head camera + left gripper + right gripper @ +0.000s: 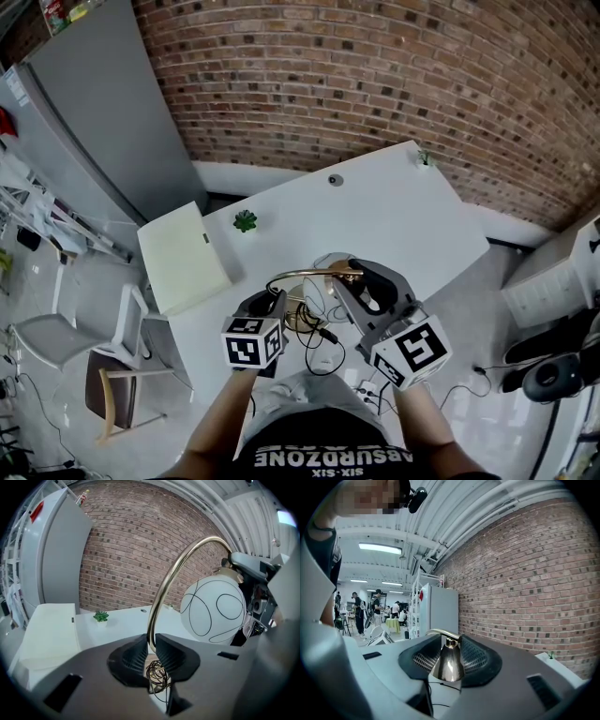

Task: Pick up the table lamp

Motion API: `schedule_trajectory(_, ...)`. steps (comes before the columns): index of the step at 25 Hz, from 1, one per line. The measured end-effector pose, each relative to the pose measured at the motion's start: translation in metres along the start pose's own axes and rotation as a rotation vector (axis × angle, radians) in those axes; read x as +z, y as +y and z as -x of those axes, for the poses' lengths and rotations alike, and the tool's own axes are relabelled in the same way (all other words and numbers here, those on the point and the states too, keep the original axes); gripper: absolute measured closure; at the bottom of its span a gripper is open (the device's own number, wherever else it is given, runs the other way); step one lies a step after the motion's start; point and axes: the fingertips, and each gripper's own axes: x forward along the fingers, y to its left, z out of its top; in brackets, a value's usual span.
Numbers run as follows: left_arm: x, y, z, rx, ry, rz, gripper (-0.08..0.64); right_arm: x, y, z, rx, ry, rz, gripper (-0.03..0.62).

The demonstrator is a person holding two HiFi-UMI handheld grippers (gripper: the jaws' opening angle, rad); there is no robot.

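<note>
Nearest, at the bottom edge of the head view, the person's two hands are holding the claws over the near part of the white bench (394,216). The table lamp (302,275) is standing there between them, well short of the small green plant (246,221) farther off to the left.

The left claw (151,646) is clamping its ribbed pads on the low end of the lamp's thin brass stem (164,588), just above a coil of black cord (158,674). The stem is arching up and over to the right, where the round white shade (206,616) is hanging. The right claw (447,656) is pressing on the brass cone cap (449,665) that tops the shade, with its pads bearing on either side of it. The base is hiding under the left claw, so I cannot tell whether it is leaving the bench.

Both grips look set, so the lift itself seems to be the step in hand. To do it well, both claws should probably be rising together at one pace. The slim round stem could be twisting in the left pads if the heavy-looking shade swings. The right claw is better bearing on the metal cap than on the shade. The trailing cord may need watching for snags.
</note>
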Motion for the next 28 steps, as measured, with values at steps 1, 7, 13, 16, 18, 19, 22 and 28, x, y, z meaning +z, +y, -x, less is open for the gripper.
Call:
schedule_trajectory(1, 0.001, -0.001, 0.000, -0.002, -0.001, -0.002, 0.512, 0.001, 0.000, 0.001, -0.001, -0.002, 0.000, 0.469)
schedule_trajectory(7, 0.008, -0.004, 0.003, -0.012, -0.011, -0.004, 0.512, 0.008, -0.001, 0.002, -0.004, -0.011, 0.005, 0.469)
schedule_trajectory(13, 0.013, -0.005, 0.005, -0.022, -0.026, -0.006, 0.512, 0.014, -0.002, 0.002, -0.003, -0.020, 0.009, 0.469)
schedule_trajectory(16, 0.018, -0.007, 0.008, -0.030, -0.041, -0.007, 0.512, 0.019, -0.002, 0.003, -0.003, -0.026, 0.011, 0.469)
schedule_trajectory(18, 0.021, -0.008, 0.009, -0.034, -0.050, -0.007, 0.514, 0.022, -0.002, 0.003, -0.002, -0.028, 0.013, 0.469)
schedule_trajectory(19, 0.022, -0.008, 0.010, -0.035, -0.054, -0.007, 0.514, 0.023, -0.002, 0.003, -0.002, -0.030, 0.014, 0.469)
schedule_trajectory(22, 0.026, -0.008, 0.012, -0.041, -0.066, -0.004, 0.514, 0.027, -0.002, 0.003, -0.002, -0.037, 0.016, 0.469)
schedule_trajectory(28, 0.035, -0.012, 0.018, -0.055, -0.088, 0.000, 0.518, 0.037, -0.002, 0.007, -0.001, -0.053, 0.020, 0.469)
